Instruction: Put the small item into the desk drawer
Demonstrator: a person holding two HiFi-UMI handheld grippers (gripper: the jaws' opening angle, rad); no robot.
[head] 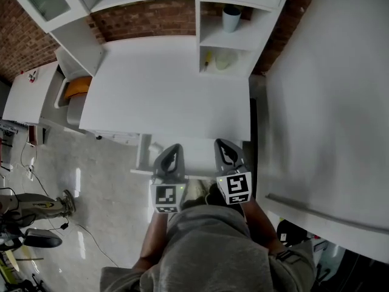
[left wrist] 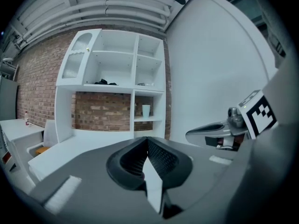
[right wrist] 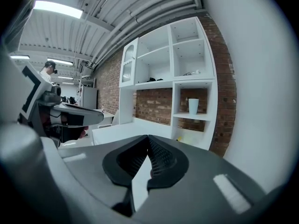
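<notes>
Surface (head: pixel 164 96) is open across its width, shelf unit (head: pixel 236 41) with cup (head: pixel 231 18) blocks back right, white panel (head: pixel 328 102) closes off the whole right side.

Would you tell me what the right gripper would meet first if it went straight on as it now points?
Likely the white shelf unit across the desk, provided the right gripper passes above it; its height is unclear.

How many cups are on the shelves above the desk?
1. The cup stands on a shelf in the right column. Higher shelves are partly hidden, so more may exist.
</notes>
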